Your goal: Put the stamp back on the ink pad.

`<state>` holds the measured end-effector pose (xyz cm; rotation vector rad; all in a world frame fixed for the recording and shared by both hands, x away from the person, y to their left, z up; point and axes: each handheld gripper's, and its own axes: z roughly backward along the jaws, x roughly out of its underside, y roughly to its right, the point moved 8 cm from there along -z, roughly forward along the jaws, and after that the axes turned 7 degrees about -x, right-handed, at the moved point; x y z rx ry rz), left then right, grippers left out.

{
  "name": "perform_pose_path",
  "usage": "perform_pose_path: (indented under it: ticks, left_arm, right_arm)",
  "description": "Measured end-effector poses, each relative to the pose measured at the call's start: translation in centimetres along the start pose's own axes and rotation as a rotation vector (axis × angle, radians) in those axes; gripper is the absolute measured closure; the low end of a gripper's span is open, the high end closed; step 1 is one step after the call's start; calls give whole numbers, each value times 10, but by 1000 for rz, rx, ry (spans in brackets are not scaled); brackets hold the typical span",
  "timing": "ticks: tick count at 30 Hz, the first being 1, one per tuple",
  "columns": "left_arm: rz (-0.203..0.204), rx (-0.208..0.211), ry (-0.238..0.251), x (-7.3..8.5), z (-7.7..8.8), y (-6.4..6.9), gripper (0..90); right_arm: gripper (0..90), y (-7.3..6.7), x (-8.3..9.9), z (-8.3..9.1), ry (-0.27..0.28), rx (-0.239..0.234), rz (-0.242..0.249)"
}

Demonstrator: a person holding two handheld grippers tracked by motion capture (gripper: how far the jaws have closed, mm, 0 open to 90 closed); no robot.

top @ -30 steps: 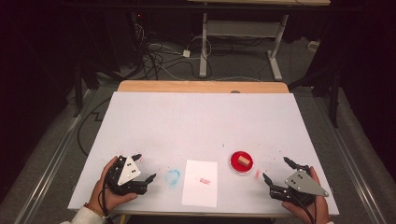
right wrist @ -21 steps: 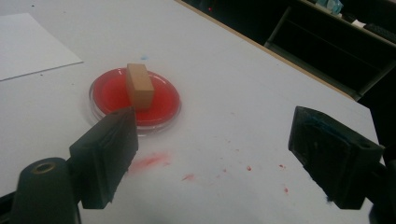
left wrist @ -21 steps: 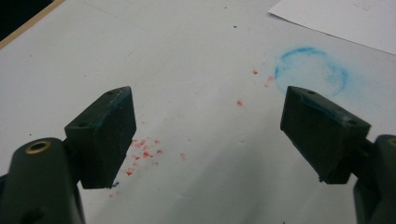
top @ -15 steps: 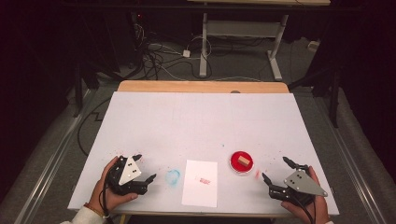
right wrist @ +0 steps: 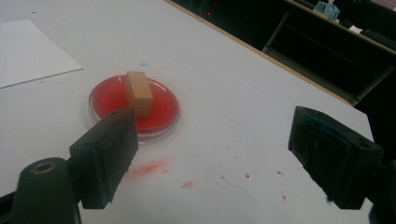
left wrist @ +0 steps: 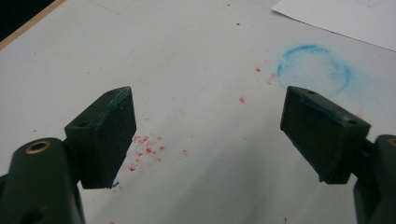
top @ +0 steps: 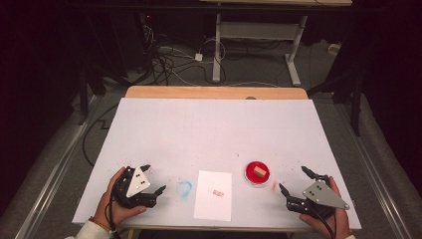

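Nothing has moved since the earlier frame — my right claw [top: 292, 180] gapes wide, holding nothing. The wooden block [right wrist: 139, 92] at my eleven o'clock, in the red dish [right wrist: 166, 112], looks light, stiff — I'd pinch its long sides.

A blue ring stain [top: 184, 188] marks the white table [top: 209, 129] just left of the paper sheet [top: 213, 195]. Red specks [left wrist: 144, 151] dot the near surface. Cables [top: 169, 62] lie tangled on the floor beyond a wooden board [top: 214, 92].
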<state>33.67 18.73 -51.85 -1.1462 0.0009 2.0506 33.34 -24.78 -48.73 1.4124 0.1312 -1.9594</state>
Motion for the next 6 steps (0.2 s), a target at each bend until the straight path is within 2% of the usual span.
perform_pose_path:
  ticks: [6]
  left_arm:
    - [8, 0, -2, 0, -1, -1, 178]
  right_arm:
    - [161, 1, -2, -1, 5, 11, 9]
